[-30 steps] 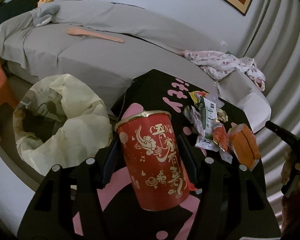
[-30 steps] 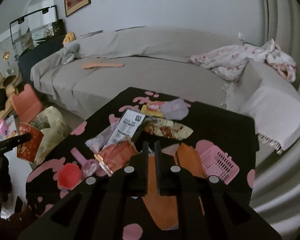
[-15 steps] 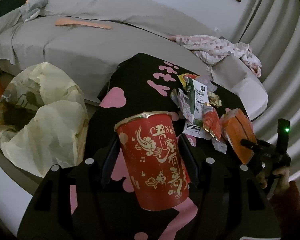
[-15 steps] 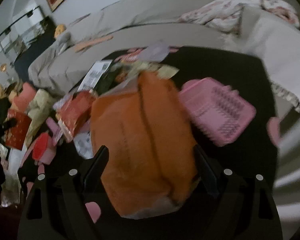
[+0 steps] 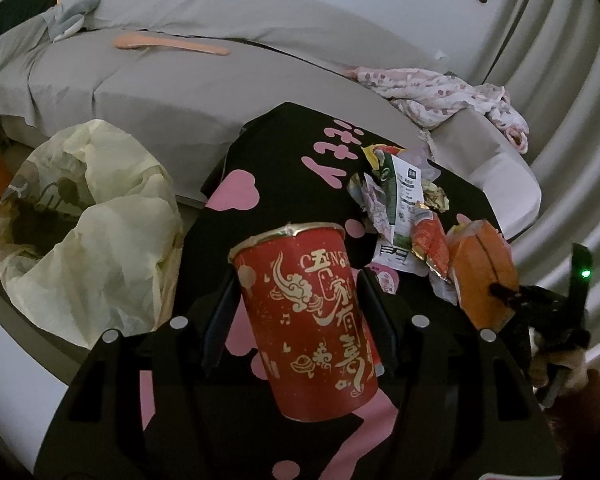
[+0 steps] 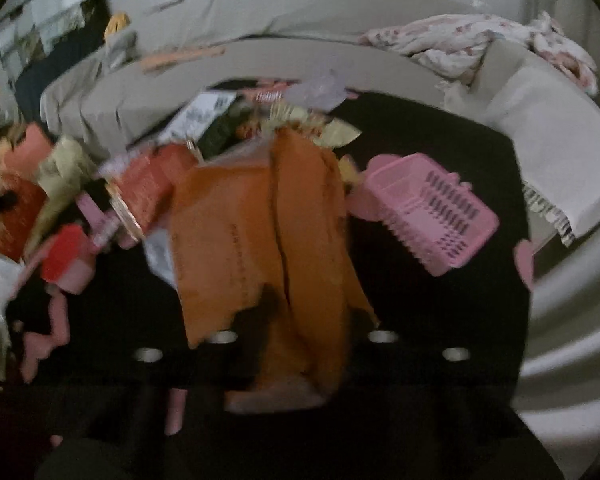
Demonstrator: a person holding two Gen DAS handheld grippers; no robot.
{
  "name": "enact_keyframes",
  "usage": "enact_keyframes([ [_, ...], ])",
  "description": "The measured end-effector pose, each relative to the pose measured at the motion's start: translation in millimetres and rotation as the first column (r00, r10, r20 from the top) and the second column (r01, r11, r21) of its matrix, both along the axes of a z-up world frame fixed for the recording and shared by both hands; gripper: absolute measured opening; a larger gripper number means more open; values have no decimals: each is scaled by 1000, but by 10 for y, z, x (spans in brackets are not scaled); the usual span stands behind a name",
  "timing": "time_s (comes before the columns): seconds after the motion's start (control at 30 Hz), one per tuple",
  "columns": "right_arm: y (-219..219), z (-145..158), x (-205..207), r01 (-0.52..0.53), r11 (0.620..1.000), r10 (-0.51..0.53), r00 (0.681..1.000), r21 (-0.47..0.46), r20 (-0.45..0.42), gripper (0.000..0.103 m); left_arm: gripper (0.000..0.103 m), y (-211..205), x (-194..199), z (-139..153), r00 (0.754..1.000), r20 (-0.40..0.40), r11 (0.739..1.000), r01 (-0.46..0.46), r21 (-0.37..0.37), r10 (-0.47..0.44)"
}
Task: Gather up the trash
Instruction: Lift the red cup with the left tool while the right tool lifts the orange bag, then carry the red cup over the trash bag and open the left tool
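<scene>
Left tool (image 5: 300, 300) grips one red cup (image 5: 306, 320); right tool (image 6: 296, 360), blurred, closing around one orange packet (image 6: 256, 240).

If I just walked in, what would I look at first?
Probably the big red cup with gold writing, clamped in the left gripper above the black and pink table. Next, the orange bag between the closing jaws of the right gripper, with a pink basket beside it. A pale trash bag gapes open off the table's edge.
</scene>
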State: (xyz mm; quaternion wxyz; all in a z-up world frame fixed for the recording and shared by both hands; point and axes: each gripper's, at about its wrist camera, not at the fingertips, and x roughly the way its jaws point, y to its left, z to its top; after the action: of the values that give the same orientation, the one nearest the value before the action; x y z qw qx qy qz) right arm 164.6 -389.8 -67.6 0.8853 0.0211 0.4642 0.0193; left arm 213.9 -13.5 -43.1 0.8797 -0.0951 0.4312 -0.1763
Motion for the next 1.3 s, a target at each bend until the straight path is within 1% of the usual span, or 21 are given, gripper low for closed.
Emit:
enact_keyframes([
  [0.07,-8,174,-90,8,1000,-9,1000,8,27,10,57,12,-19,6,1000,5,1000,0,-7,0],
  [0.13,5,349,-167,0,999,-2,999,40,52,8,57,23,-41,16,1000,9,1000,1,-16,-1],
  [0.27,69,713,-290,-14,997,4,992,78,129,8,57,69,-110,54,1000,25,999,4,-33,-3],
  [0.37,143,909,-283,-44,996,30,985,83,168,8,57,120,-173,87,999,34,999,-5,-42,7],
  [0.43,226,1004,-305,-64,995,48,981,81,188,8,57,167,-200,99,999,38,999,-12,-49,14],
  [0.5,277,1054,-319,-77,992,55,978,103,200,8,57,222,-226,117,999,45,998,-23,-50,25],
  [0.63,397,1217,-281,-90,991,60,964,104,259,8,57,360,-236,163,997,60,997,-51,-50,54],
  [0.83,588,1501,-91,-138,982,90,940,126,328,8,57,736,-210,267,985,100,990,-135,-49,139],
  [0.9,676,1548,-15,-157,978,103,935,135,340,8,57,907,-185,286,978,108,983,-176,-53,181],
  [1.0,870,1580,102,-182,977,132,927,114,350,8,57,1161,-133,292,966,114,972,-228,-63,233],
  [1.13,1209,1557,275,-225,973,192,917,58,349,8,57,1590,10,259,945,119,952,-298,-74,305],
  [1.3,1546,1423,513,-275,960,248,914,42,321,8,57,2010,313,67,925,74,926,-368,-79,374],
])
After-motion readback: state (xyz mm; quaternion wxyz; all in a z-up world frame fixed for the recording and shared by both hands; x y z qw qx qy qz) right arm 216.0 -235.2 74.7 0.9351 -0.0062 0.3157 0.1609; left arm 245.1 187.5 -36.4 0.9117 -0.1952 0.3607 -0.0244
